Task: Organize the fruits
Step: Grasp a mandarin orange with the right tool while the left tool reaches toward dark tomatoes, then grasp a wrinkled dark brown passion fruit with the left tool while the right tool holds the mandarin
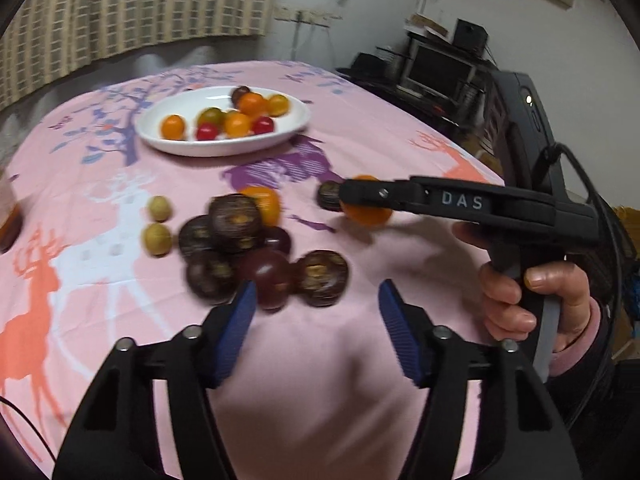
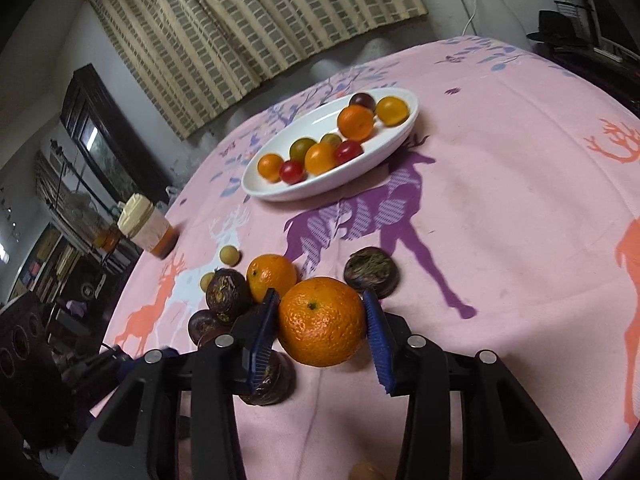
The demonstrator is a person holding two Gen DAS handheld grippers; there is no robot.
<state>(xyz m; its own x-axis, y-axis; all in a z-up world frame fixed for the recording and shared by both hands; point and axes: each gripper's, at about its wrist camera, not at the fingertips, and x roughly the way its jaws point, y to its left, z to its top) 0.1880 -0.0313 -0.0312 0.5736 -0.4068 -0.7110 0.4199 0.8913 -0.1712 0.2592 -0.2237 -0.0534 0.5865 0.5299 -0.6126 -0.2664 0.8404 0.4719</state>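
right tongs (image 2: 320, 320) | clamped on orange (image 2: 322, 322) | white plate (image 2: 256, 182) beyond

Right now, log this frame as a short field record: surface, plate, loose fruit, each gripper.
surface: pink deer-print tablecloth
plate: white plate, small mixed fruits inside
loose fruit: dark round fruits, two small green ones, a second orange
left gripper: open, empty, near the dark fruits
right gripper: pads either side of an orange, contact unclear
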